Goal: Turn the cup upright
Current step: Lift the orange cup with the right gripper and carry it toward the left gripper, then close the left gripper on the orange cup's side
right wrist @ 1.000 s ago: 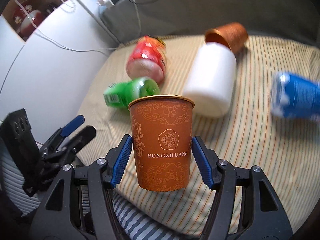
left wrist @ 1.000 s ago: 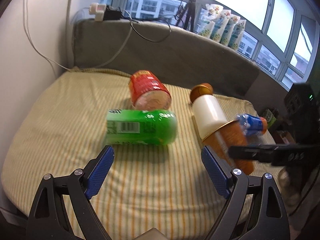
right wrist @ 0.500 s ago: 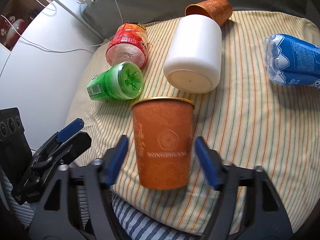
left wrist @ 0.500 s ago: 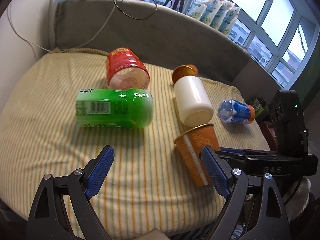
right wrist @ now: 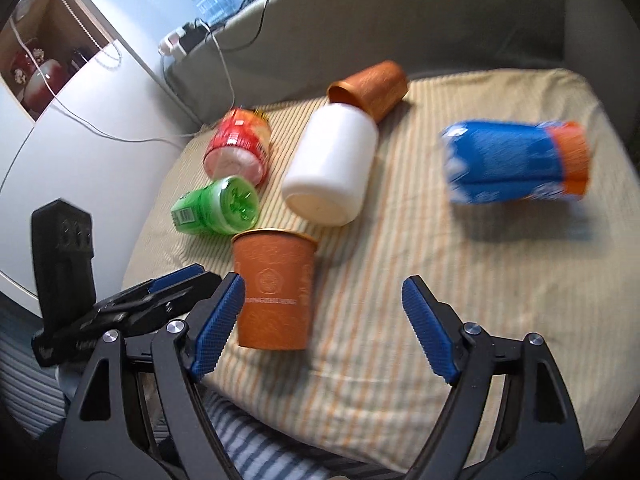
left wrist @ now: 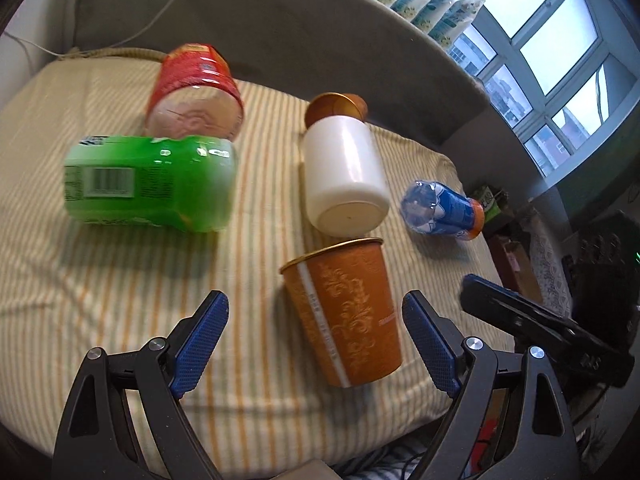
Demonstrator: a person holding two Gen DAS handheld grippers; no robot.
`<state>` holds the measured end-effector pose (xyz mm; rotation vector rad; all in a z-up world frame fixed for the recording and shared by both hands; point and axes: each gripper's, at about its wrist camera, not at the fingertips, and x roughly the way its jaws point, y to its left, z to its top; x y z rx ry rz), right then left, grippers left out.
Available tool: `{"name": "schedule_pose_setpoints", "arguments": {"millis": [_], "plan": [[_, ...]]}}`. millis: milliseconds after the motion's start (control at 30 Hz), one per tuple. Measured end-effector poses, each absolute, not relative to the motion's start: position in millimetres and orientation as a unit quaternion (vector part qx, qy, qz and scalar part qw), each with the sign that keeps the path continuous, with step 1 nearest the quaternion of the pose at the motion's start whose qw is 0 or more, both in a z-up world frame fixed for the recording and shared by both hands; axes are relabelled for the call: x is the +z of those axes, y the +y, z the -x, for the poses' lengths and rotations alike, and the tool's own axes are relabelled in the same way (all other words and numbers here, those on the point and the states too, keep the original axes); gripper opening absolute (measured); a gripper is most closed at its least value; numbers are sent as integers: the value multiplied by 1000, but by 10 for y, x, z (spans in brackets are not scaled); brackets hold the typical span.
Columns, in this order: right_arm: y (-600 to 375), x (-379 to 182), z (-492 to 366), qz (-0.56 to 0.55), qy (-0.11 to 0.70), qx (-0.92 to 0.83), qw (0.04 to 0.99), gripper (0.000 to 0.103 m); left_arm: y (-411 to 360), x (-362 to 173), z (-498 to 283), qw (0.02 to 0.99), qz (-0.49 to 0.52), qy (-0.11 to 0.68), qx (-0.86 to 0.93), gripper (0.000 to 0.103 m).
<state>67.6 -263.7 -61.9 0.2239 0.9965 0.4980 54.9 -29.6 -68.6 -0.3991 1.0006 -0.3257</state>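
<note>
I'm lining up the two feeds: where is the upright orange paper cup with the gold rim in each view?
Left wrist: the upright orange paper cup stands lower centre, between the jaws.
Right wrist: it stands lower left, by the left jaw.
Shared landmark: the white plastic bottle lying just behind it.

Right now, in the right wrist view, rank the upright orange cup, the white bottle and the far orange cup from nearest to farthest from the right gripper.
From the right gripper:
1. upright orange cup, just beyond the left finger, at the cushion's near edge.
2. white bottle, lying mid-cushion behind it.
3. far orange cup, on its side at the back, past the bottle.
</note>
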Motion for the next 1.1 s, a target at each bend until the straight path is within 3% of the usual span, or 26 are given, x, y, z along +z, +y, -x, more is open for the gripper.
{"name": "schedule_pose_setpoints", "arguments": {"millis": [733,1100], "plan": [[-3139,-342,-261,-23,375,124,918,83,-528,-933,-827,824,190,511,-154,87],[-3120,-310,-252,-17,368,120,922,83,-551,-967,-854,820,191,515,-161,73]]}}
